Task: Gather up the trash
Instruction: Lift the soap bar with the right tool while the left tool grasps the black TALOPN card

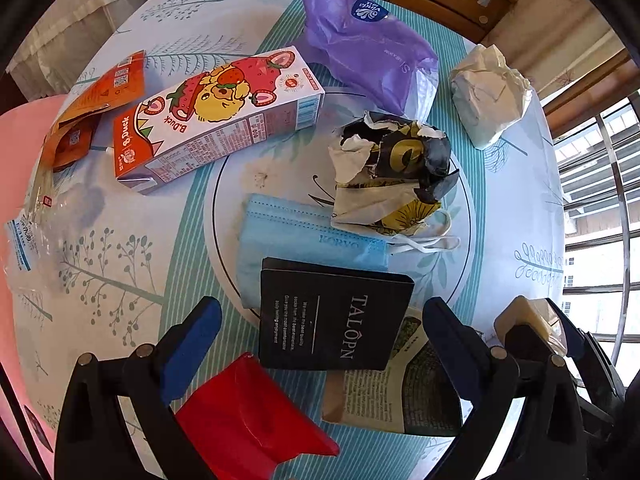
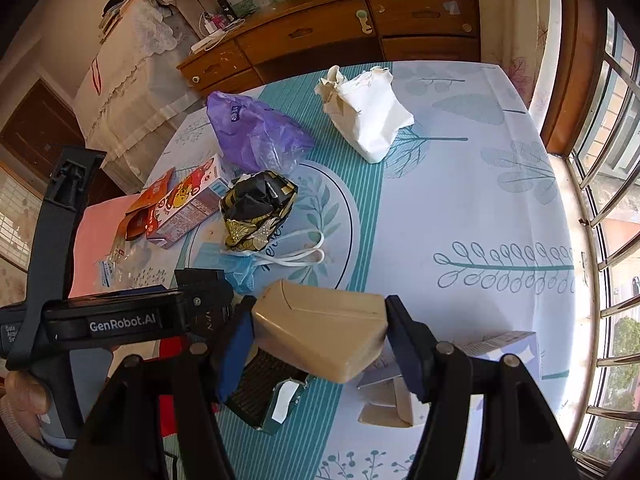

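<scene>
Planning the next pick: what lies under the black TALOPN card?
The black card covers the blue face mask's near edge and a printed packet's corner. Anything directly beneath is hidden.

left gripper [image 1: 322, 320]: black arms showing silver screws, blue finger pads
right gripper [image 2: 320, 340]: black arms, blue pads
left gripper body [image 2: 116, 322]: wearing white "GenRobot.AI" lettering

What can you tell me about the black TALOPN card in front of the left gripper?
The black TALOPN card is a flat, matte, rounded-corner rectangle, apparently cardboard, with white lettering and a thin white rule. It lies between the open fingers of the left gripper, which do not touch it. Its far edge overlaps the blue face mask; its near edge covers printed paper packaging. The red piece sits just beside its near corner. The right wrist view mostly hides it.
</scene>
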Tool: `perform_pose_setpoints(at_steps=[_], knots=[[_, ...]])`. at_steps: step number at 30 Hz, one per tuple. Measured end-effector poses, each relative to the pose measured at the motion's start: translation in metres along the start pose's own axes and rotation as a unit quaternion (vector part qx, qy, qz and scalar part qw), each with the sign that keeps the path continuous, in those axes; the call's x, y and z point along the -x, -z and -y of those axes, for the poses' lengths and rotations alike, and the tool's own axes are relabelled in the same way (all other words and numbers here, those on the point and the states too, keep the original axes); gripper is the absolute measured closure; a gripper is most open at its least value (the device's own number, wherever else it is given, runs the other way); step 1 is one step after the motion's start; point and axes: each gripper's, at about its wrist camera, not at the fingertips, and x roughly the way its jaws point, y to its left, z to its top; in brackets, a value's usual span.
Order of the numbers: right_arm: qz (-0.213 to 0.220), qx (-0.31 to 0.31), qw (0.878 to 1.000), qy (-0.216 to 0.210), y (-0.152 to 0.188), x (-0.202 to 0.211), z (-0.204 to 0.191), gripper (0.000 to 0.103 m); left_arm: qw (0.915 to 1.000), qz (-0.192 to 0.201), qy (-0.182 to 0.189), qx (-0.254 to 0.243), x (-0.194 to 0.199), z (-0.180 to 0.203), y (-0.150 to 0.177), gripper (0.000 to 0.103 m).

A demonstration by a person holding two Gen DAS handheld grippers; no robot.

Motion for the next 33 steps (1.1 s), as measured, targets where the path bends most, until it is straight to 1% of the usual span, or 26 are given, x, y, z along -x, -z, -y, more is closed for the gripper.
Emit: perform_pose_setpoints(at_steps=[1, 2, 3, 4, 5, 6, 7, 9, 11, 15, 21, 24, 28, 33], knots=[[-0.001, 0.000, 1.000, -0.001, 0.000, 0.000, 0.000, 0.039, 1.0000, -0.001, -0.001, 0.000, -0.001, 0.000, 0.000, 0.003], [-0.001, -0.001, 1.000, -0.001, 0.000, 0.000, 0.001, 0.039, 1.0000, -0.001, -0.004, 0.003, -0.002, -0.001, 0.000, 0.007], [-0.002, -0.001, 1.000, -0.001, 0.000, 0.000, 0.001, 0.039, 1.0000, 0.000, -0.005, 0.008, -0.002, -0.002, 0.000, 0.013], [-0.002, -0.002, 1.000, -0.001, 0.001, 0.000, 0.001, 0.039, 0.9999, -0.002, -0.002, 0.010, -0.004, -0.003, -0.001, 0.016], [-0.002, -0.002, 1.000, -0.001, 0.001, 0.000, 0.001, 0.039, 0.9999, -0.006, 0.001, 0.011, -0.005, -0.005, -0.001, 0.020], [-0.001, -0.003, 1.000, -0.001, 0.001, 0.000, 0.001, 0.039, 0.9999, -0.010, 0.005, 0.011, -0.007, -0.005, -0.001, 0.027], [-0.001, -0.002, 1.000, 0.000, 0.001, 0.000, 0.001, 0.039, 0.9998, -0.013, 0.006, 0.010, -0.008, -0.008, -0.001, 0.031], [-0.001, -0.003, 1.000, 0.000, 0.002, 0.001, 0.000, 0.039, 0.9999, -0.009, 0.011, 0.010, -0.009, -0.009, -0.001, 0.032], [0.002, -0.001, 1.000, 0.001, 0.004, 0.003, -0.001, 0.039, 0.9999, 0.009, 0.011, 0.009, -0.004, -0.012, 0.000, 0.033], [0.006, 0.002, 1.000, 0.002, 0.007, 0.007, -0.008, 0.039, 0.9991, 0.041, 0.011, -0.003, 0.014, -0.016, 0.006, 0.033], [0.016, 0.009, 1.000, 0.001, 0.014, 0.020, -0.027, 0.039, 0.9977, 0.063, 0.025, -0.007, 0.049, -0.024, 0.019, 0.033], [0.023, 0.015, 1.000, 0.001, 0.022, 0.029, -0.041, 0.039, 0.9964, 0.077, 0.033, -0.015, 0.071, -0.030, 0.034, 0.033], [0.032, 0.018, 0.999, 0.005, 0.038, 0.043, -0.060, 0.039, 0.9938, 0.098, 0.042, -0.033, 0.104, -0.044, 0.063, 0.033], [0.049, 0.012, 0.999, 0.015, 0.074, 0.066, -0.091, 0.039, 0.9895, 0.121, 0.051, -0.061, 0.142, -0.066, 0.108, 0.033]])
